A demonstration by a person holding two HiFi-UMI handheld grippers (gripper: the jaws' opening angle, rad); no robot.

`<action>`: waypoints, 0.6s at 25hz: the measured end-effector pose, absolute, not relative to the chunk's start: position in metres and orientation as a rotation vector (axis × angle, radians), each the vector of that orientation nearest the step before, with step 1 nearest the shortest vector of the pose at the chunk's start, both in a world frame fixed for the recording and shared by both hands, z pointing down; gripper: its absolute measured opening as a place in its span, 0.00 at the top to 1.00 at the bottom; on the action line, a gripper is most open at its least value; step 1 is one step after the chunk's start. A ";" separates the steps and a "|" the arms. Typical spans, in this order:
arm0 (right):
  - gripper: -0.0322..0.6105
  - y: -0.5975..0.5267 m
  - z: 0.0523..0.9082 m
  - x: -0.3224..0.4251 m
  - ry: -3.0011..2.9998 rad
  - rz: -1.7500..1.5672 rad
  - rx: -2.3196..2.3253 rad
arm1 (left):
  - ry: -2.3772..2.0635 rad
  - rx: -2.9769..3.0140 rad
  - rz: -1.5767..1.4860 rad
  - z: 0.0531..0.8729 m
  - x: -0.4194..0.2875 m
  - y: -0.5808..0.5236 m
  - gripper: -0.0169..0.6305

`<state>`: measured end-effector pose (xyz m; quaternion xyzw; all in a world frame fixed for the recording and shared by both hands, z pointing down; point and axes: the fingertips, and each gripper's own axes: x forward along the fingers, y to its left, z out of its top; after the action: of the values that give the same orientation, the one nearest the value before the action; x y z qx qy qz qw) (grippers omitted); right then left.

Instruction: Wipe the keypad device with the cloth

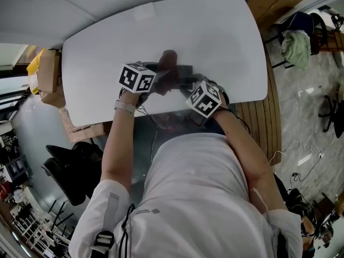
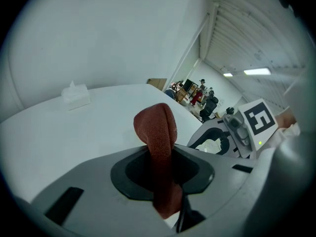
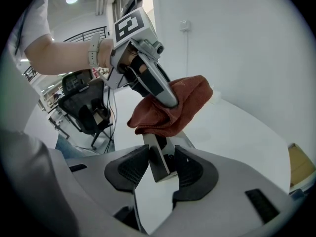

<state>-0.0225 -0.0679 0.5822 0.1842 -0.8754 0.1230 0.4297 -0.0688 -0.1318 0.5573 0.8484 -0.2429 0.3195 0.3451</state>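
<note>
Left gripper [image 2: 160, 172]: jaws squeezed tight on red cloth [image 2: 157, 130]. Right gripper [image 3: 161, 171]: jaws partway open, pinching keypad device [image 3: 157, 159]. Cloth lies over device's top end, above white table [image 1: 215, 31].

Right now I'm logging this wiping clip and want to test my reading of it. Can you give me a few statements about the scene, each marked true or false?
1. The left gripper is shut on the rust-red woven cloth. True.
2. The right gripper holds nothing. False: its jaws clamp the thin grey slab-shaped keypad device.
3. The cloth lies spread flat on the white table. False: it is held up in the air, at the device's far end.
4. A small white box stands on the table beyond the grippers. True.
</note>
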 end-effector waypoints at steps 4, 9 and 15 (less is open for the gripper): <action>0.69 -0.069 0.583 -0.020 -2.190 0.288 0.438 | -0.604 2.188 0.885 0.574 -0.064 -0.121 0.83; 0.69 -0.065 0.583 -0.019 -2.200 0.277 0.389 | -0.595 2.185 0.856 0.577 -0.060 -0.116 0.83; 0.69 -0.064 0.583 -0.018 -2.205 0.270 0.392 | -0.597 2.192 0.800 0.558 -0.056 -0.125 0.83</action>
<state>-0.0181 -0.0643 0.5826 0.1569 -0.8831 0.1081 0.4287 -0.0555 -0.1249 0.5581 0.8496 -0.2315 0.3101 0.3583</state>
